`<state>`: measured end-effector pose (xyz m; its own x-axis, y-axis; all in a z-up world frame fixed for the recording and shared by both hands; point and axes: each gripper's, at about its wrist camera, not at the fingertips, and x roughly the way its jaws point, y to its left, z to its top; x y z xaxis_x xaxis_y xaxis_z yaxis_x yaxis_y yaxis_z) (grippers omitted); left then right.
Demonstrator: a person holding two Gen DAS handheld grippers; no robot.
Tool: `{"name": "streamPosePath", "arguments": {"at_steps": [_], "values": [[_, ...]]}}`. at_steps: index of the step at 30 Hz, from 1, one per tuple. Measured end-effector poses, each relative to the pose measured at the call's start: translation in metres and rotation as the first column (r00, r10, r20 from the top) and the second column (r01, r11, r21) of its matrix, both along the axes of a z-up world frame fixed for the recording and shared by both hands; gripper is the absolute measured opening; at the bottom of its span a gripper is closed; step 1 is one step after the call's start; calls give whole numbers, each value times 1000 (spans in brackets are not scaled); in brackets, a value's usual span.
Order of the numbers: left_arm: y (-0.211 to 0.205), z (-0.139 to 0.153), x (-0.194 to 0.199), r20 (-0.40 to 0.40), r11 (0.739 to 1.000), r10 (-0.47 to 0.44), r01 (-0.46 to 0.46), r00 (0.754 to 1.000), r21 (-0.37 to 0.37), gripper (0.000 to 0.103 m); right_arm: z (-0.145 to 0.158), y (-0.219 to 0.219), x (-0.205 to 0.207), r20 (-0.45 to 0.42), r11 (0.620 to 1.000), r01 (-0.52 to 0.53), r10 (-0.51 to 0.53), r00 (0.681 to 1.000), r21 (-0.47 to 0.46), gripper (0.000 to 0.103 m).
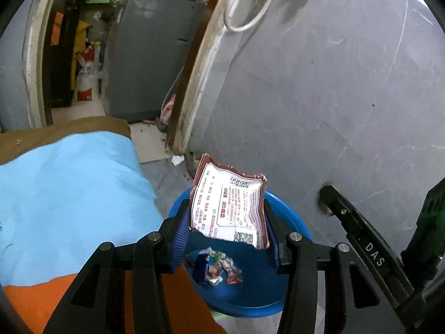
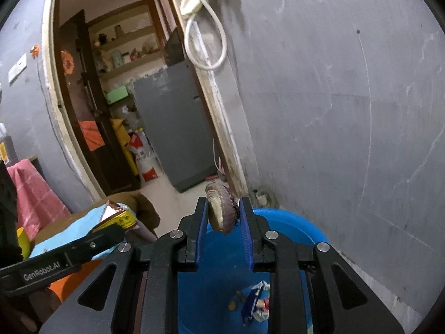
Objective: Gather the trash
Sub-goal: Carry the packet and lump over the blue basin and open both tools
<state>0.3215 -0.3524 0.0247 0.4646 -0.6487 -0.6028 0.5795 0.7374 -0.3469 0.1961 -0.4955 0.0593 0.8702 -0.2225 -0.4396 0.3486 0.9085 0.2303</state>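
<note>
My left gripper (image 1: 226,217) is shut on an empty red-and-white snack packet (image 1: 229,211) and holds it over a blue basin (image 1: 289,217). Several small wrappers (image 1: 219,270) lie on the basin's bottom. My right gripper (image 2: 222,211) is shut on a brown and cream shell-like piece of trash (image 2: 221,208), above the same blue basin (image 2: 289,222), where wrappers (image 2: 256,300) show. The left gripper with its packet (image 2: 114,214) appears at the left of the right wrist view. The right gripper's finger (image 1: 358,231) shows at the right of the left wrist view.
A bed with a light blue sheet (image 1: 69,189) and an orange cloth (image 1: 180,306) lies left of the basin. A grey wall (image 1: 333,97) stands close behind it. A doorway (image 2: 116,105) opens onto a grey fridge (image 2: 172,128) and shelves. A white cable (image 2: 205,41) hangs on the wall.
</note>
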Motion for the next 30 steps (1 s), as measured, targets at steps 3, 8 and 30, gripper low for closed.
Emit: {"name": "streamPosePath", "arguments": {"at_steps": [3,8,30], "values": [[-2,-6,-1,-19,1000,-9,10,1000,24,44,-3,-5,1,-16,1000,8,-8,1000,21,33],[1,-8,-2,-14,1000,-4,4,1000,20,46,-2,-6,-3,-14,1000,14,-14,1000,24,34],[121,44,-26,228,955,297,-294,927,-49,83,28,50,-2,199,993,-51,71,977,-102,81]]}}
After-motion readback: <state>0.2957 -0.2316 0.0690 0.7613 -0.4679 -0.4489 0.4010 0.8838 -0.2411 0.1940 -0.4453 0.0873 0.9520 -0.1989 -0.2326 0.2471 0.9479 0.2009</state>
